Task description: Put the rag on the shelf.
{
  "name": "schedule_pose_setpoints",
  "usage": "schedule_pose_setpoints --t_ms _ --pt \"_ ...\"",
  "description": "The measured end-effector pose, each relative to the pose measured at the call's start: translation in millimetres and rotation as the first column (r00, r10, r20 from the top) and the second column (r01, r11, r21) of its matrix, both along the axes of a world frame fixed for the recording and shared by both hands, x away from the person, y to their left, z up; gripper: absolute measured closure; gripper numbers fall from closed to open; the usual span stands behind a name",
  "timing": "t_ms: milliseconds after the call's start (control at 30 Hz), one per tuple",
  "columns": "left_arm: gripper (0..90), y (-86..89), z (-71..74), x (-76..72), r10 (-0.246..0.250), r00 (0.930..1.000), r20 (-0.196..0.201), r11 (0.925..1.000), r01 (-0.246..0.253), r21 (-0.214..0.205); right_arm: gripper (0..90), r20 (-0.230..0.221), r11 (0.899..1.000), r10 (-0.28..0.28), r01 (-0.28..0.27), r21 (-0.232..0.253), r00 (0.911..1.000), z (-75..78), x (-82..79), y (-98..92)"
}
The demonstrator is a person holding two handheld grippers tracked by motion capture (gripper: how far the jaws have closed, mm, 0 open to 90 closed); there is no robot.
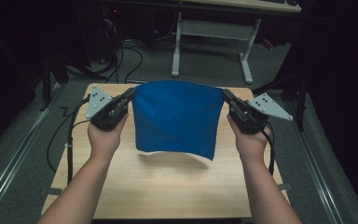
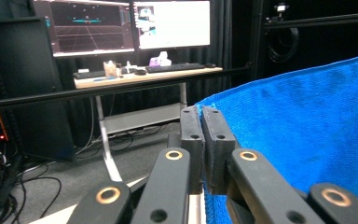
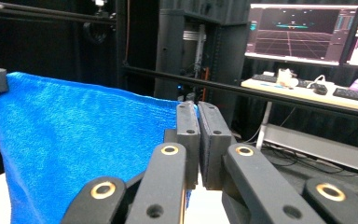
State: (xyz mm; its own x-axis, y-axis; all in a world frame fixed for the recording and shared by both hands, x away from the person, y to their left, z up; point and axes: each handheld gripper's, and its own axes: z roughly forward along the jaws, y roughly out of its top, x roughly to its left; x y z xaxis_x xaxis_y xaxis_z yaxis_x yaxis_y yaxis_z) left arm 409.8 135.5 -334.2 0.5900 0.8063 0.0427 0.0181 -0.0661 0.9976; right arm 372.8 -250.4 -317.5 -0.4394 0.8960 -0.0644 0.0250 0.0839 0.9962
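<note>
A blue cloth [image 1: 176, 117] hangs stretched in the air above the wooden table [image 1: 168, 186], held by its two upper corners. My left gripper [image 1: 131, 92] is shut on the cloth's upper left corner, and my right gripper [image 1: 225, 94] is shut on the upper right corner. In the left gripper view the jaws pinch the edge of the blue cloth [image 2: 303, 130], with my left gripper [image 2: 201, 112] closed tight. In the right gripper view the blue cloth [image 3: 84, 140] spreads to the left of my right gripper [image 3: 197, 106], whose jaws are pressed together on its corner.
A white-legged desk [image 1: 214, 32] stands beyond the table with monitors [image 2: 130, 25] and a keyboard [image 2: 177, 67] on it. Cables [image 1: 121, 56] lie on the floor at the back left. Metal rails [image 1: 14, 154] run along both sides of the table.
</note>
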Motion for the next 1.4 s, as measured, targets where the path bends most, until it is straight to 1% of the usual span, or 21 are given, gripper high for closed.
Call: schedule_pose_setpoints --t_ms 200,267,367,433,467,533,600,633,700,767,800,833,900,967,1067,1167,1233,1300,1333,1367,1400 --pt "88.2 -3.8 13.4 14.5 0.019 0.9998 0.007 0.9995 -0.019 0.026 88.8 -0.021 0.999 -0.011 0.011 0.031 0.9997 11.3 21.2 -3.9" --pt "88.2 -3.6 16.7 20.7 0.031 0.9994 0.012 0.9989 -0.031 0.036 88.8 -0.026 0.999 -0.017 0.018 0.029 0.9995 13.6 27.8 -4.5" --pt "88.2 -2.2 19.8 34.5 0.06 0.9982 -0.001 0.9967 -0.06 0.055 88.8 -0.036 0.999 -0.029 0.03 0.023 0.999 15.9 38.1 -5.4" --pt "88.2 -1.1 20.2 46.9 0.078 0.9968 -0.021 0.9952 -0.076 0.061 88.8 -0.046 0.999 -0.035 0.037 0.03 0.9983 17.0 46.4 -7.2" --pt "88.2 -0.3 20.4 51.8 0.088 0.996 -0.019 0.9939 -0.086 0.069 88.9 -0.051 0.998 -0.038 0.04 0.039 0.9979 17.4 52.9 -8.8" --pt "88.2 1.0 20.2 63.4 0.097 0.9949 -0.028 0.9929 -0.095 0.071 89.0 -0.064 0.998 -0.041 0.044 0.046 0.9971 18.1 62.4 -11.2" --pt "88.2 0.1 20.1 73.7 0.097 0.9949 -0.029 0.992 -0.094 0.084 89.1 -0.065 0.998 -0.049 0.051 0.037 0.9967 18.8 73.8 -13.0" --pt "88.2 -0.8 20.2 78.1 0.1 0.9946 -0.025 0.9905 -0.098 0.097 89.1 -0.071 0.998 -0.049 0.052 0.038 0.9963 19.2 79.5 -13.5" --pt "88.2 -2.4 20.8 86.4 0.107 0.9938 -0.029 0.9891 -0.103 0.105 89.1 -0.075 0.997 -0.057 0.06 0.041 0.9955 19.5 90.7 -13.9" --pt "88.1 -4.4 23.0 93.5 0.119 0.9924 -0.031 0.9863 -0.114 0.119 89.2 -0.088 0.997 -0.058 0.062 0.043 0.9944 20.8 102.1 -14.4" --pt "88.1 -5.7 24.1 96.2 0.125 0.9919 -0.024 0.985 -0.121 0.123 89.3 -0.084 0.997 -0.062 0.066 0.044 0.9946 21.7 107.3 -14.8" --pt "88.2 -6.9 25.2 99.2 0.13 0.9912 -0.023 0.9833 -0.126 0.131 89.3 -0.09 0.997 -0.064 0.068 0.044 0.9939 23.1 112.2 -15.4" --pt "88.1 -8.8 26.6 106.2 0.134 0.9905 -0.032 0.9817 -0.128 0.141 89.3 -0.092 0.996 -0.072 0.077 0.044 0.9932 25.7 120.4 -15.1" --pt "88.1 -9.3 26.2 113.1 0.141 0.9892 -0.039 0.9812 -0.135 0.138 89.3 -0.104 0.996 -0.085 0.088 0.02 0.9909 27.5 129.1 -14.1" --pt "88.0 -12.0 22.2 123.1 0.157 0.986 -0.056 0.9758 -0.146 0.163 89.3 -0.092 0.995 -0.098 0.096 -0.027 0.9909 26.6 138.5 -12.2" --pt "87.9 -14.5 13.7 132.3 0.169 0.9818 -0.087 0.9712 -0.151 0.184 89.3 -0.119 0.993 -0.109 0.102 -0.058 0.9869 19.2 147.3 -11.0" --pt "87.9 -15.7 6.7 137.2 0.172 0.9787 -0.113 0.9702 -0.148 0.192 89.3 -0.138 0.991 -0.117 0.107 -0.077 0.9835 11.8 151.7 -10.4" --pt "87.9 -16.3 -1.1 140.7 0.171 0.9761 -0.134 0.9716 -0.145 0.187 89.3 -0.161 0.99 -0.123 0.109 -0.094 0.9793 3.8 156.1 -10.8" --pt "87.8 -16.5 -6.5 142.5 0.168 0.9741 -0.151 0.9724 -0.139 0.187 89.2 -0.173 0.99 -0.121 0.107 -0.09 0.9775 -0.6 158.1 -11.3" --pt "87.8 -16.8 -10.2 143.3 0.167 0.9728 -0.161 0.9726 -0.136 0.189 89.3 -0.197 0.991 -0.122 0.108 -0.082 0.9728 -6.6 159.8 -12.3" --pt "87.8 -17.5 -15.3 144.5 0.166 0.9701 -0.177 0.9723 -0.131 0.194 89.3 -0.205 0.991 -0.12 0.105 -0.079 0.9714 -10.4 160.7 -12.8"
